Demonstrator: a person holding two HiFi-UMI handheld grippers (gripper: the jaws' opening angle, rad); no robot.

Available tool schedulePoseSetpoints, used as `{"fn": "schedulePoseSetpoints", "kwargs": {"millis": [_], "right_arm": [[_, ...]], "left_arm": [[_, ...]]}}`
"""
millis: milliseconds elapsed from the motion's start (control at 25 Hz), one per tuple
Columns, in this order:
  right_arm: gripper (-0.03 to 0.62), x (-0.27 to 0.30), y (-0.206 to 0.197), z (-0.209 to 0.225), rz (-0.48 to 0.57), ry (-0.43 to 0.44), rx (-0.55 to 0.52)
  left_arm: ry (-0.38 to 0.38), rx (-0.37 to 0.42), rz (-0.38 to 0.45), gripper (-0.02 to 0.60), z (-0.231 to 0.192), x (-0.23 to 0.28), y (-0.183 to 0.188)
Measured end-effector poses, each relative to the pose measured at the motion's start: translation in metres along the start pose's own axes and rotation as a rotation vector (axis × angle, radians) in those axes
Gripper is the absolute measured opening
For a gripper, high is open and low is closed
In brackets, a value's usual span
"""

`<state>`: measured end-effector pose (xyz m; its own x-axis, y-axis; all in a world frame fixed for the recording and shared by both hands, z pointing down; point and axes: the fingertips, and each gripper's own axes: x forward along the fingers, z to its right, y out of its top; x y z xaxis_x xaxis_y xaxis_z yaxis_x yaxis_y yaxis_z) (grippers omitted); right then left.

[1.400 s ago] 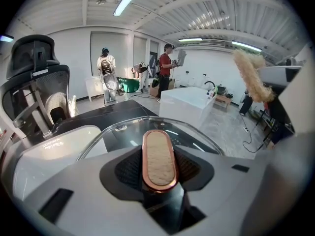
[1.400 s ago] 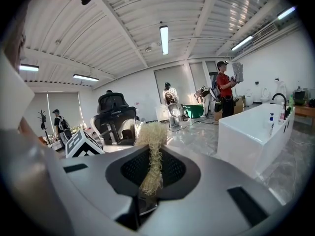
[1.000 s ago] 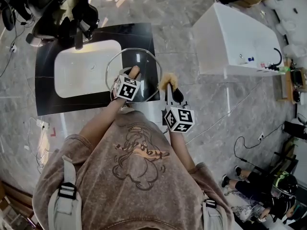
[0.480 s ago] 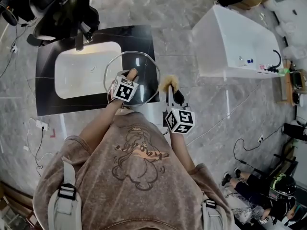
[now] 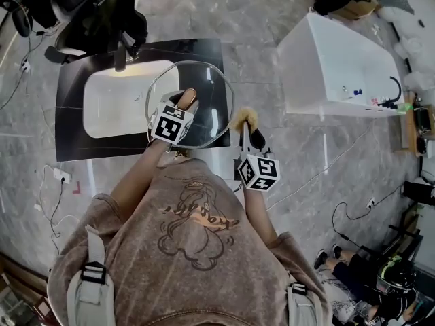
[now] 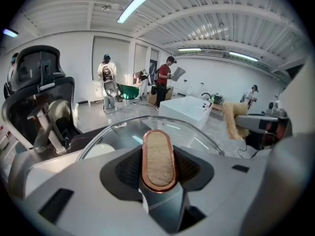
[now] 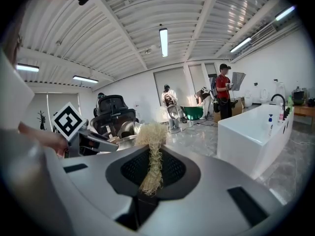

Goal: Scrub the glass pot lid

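The glass pot lid [image 5: 207,104] is held up above the black worktop [image 5: 75,138], its left part hanging over the white sink basin [image 5: 112,100]. The left gripper [image 5: 180,109] is clamped on the lid's wood-inlaid handle [image 6: 158,159], and the jaws stand either side of it with the handle filling the gap. The right gripper [image 5: 250,138] is closed on a tan fibre scrubber [image 7: 151,154], whose frayed tuft sticks out past the jaws. From the head view the tuft sits just beside the lid's right rim, and it looks apart from the glass in the left gripper view.

The step in hand appears to be bringing scrubber to glass. To do it well, keep the handle grip firm, since rubbing is likely to twist the lid about that single hold. Tilt the lid toward the scrubber and work in short strokes from rim to centre, over the basin so drips fall there.

Compared with a second ago, the lid looks slightly larger and reaches a little farther over the basin. The head camera has shifted too. The scrubber remains beside the right rim.
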<state>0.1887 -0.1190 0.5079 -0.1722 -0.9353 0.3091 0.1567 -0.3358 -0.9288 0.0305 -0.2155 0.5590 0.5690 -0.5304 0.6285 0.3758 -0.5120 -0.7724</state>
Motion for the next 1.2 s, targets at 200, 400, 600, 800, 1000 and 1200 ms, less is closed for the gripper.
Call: {"fn": "schedulePoseSetpoints", "kwargs": {"millis": [200, 400, 600, 800, 1000, 1200], "right_arm": [[0.048, -0.003, 0.000, 0.003, 0.009, -0.015, 0.021], [0.048, -0.008, 0.001, 0.013, 0.024, -0.038, 0.061], [0.048, -0.013, 0.002, 0.021, 0.022, -0.055, 0.056], [0.048, -0.012, 0.003, 0.013, 0.021, -0.035, 0.056], [0.048, -0.007, 0.014, -0.008, 0.034, 0.028, 0.050], [0.048, -0.002, 0.041, -0.037, 0.078, 0.123, 0.031]], "left_arm": [[-0.038, 0.010, 0.033, 0.178, 0.003, -0.022, 0.025], [-0.210, -0.242, 0.086, 0.178, 0.005, -0.034, 0.029], [-0.342, -0.372, 0.176, 0.178, 0.007, -0.056, 0.042], [-0.527, -0.583, 0.284, 0.178, 0.012, -0.079, 0.058], [-0.643, -0.740, 0.325, 0.178, 0.004, -0.079, 0.041], [-0.712, -0.818, 0.320, 0.178, 0.022, -0.092, 0.049]]}}
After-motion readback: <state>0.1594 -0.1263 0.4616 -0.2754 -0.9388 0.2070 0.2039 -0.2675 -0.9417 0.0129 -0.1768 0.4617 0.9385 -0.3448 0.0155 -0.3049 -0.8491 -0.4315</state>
